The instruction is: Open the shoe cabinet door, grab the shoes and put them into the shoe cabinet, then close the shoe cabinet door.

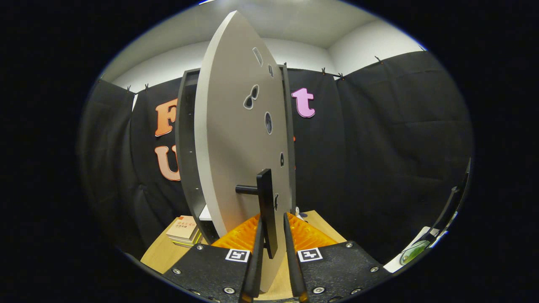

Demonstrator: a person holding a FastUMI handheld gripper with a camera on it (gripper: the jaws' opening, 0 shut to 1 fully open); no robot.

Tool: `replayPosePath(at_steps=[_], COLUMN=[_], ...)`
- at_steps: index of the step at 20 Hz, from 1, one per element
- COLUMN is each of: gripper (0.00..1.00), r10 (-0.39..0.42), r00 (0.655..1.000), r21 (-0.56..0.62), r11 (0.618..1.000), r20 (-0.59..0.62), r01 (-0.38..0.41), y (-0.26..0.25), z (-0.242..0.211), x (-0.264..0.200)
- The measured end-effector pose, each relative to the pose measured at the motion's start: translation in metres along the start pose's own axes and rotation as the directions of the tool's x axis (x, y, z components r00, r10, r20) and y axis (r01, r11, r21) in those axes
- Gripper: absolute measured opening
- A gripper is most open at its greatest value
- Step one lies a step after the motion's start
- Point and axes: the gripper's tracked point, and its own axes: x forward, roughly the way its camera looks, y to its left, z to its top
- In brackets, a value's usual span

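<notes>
Shoe cabinet door [236,139]: smooth, matt board, painted look, my view nearly edge-on. Its handle [266,210]: matt, smooth, plastic or coated metal, cannot tell which; it stands between my fingers [257,252], whether they press it I cannot tell. My gripper [273,256] body: rough textured plastic, shiny metal screws. Table [162,252]: pale wood-grain, satin. Books [183,231]: paper covers, matt. Wall cloth [379,147]: matt, creased.

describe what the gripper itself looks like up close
The gripper has two flat black textured plates fastened with silver screws, each carrying a small square black-and-white marker tag. Two slim fingers run forward from them, with ribbed panels behind.
</notes>
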Motion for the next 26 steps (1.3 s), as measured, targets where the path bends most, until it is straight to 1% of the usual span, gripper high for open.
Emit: replayPosePath(at_steps=[6, 10, 11, 14, 19, 26], gripper=[0.27, 0.27, 0.24, 0.21, 0.21, 0.21], r10=[-0.057, -0.061, -0.049, -0.031, -0.008, 0.022], r00=[0.998, 0.998, 0.999, 0.999, 1.0, 1.0], r21=[-0.001, -0.022, -0.012, 0.027, 0.007, 0.011], r11=[0.998, 0.998, 0.999, 0.999, 1.0, 1.0], r20=[-0.006, 0.005, -0.003, -0.008, -0.01, -0.008], r01=[0.057, 0.061, 0.049, 0.032, 0.008, -0.022], y=[-0.059, -0.09, -0.095, -0.104, -0.104, -0.11], z=[-0.003, -0.003, -0.004, -0.006, -0.007, -0.009], x=[0.0, 0.003, 0.004, 0.006, 0.009, 0.012])
